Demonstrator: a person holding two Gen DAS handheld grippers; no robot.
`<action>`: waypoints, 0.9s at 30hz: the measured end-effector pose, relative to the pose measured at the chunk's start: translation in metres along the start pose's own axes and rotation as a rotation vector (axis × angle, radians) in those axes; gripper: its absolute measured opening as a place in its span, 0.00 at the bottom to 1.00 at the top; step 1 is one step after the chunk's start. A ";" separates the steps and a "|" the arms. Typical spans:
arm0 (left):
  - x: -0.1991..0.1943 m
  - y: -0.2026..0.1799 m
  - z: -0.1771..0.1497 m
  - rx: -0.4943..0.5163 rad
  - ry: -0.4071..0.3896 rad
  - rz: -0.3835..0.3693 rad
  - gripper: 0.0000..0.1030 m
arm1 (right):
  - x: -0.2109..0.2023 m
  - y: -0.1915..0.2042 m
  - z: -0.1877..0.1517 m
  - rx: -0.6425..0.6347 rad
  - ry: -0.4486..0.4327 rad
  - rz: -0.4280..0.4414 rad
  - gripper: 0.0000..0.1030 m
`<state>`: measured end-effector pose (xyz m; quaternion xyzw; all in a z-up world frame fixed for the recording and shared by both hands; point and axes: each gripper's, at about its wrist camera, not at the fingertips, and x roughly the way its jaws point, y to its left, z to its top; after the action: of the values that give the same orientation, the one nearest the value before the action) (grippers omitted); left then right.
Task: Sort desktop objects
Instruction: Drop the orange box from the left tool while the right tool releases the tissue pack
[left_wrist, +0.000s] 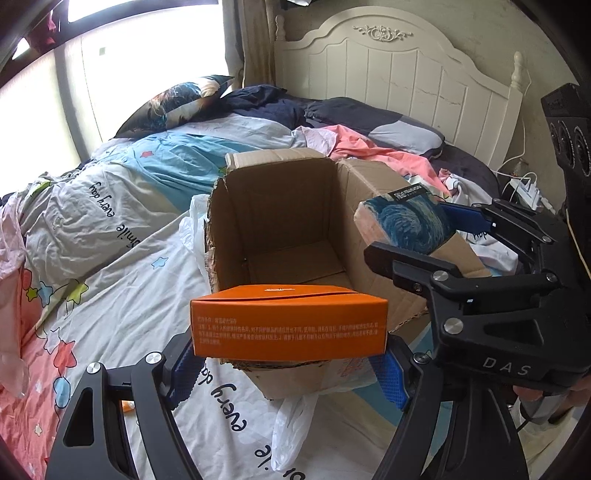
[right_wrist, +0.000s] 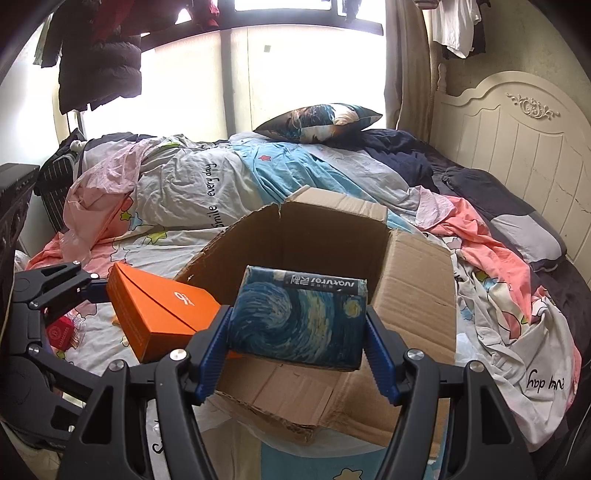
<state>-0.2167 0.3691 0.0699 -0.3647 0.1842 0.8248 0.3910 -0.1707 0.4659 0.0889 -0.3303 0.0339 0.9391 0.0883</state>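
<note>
An open cardboard box lies on the bed, and its inside looks bare. My left gripper is shut on an orange box, held just above the cardboard box's near rim. My right gripper is shut on a tissue pack with a blue swirling-sky print, held over the box's right side. In the left wrist view the right gripper comes in from the right. The left gripper's fingers show at the left of the right wrist view.
A rumpled quilt with stars and lettering covers the bed. A white plastic bag lies under the box. Pink clothes, a printed pillow, a white headboard and a small red item surround it.
</note>
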 end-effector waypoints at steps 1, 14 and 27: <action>0.001 0.000 0.001 0.002 0.000 0.002 0.78 | 0.001 0.000 0.000 0.000 0.000 -0.001 0.62; 0.001 -0.005 -0.009 0.013 0.006 0.042 1.00 | 0.008 0.001 -0.003 -0.001 0.023 -0.001 0.62; -0.011 -0.007 -0.029 0.058 -0.011 0.119 1.00 | 0.018 0.006 -0.003 0.007 0.047 -0.015 0.62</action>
<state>-0.1930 0.3505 0.0584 -0.3370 0.2270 0.8429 0.3528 -0.1833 0.4617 0.0754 -0.3523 0.0368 0.9302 0.0958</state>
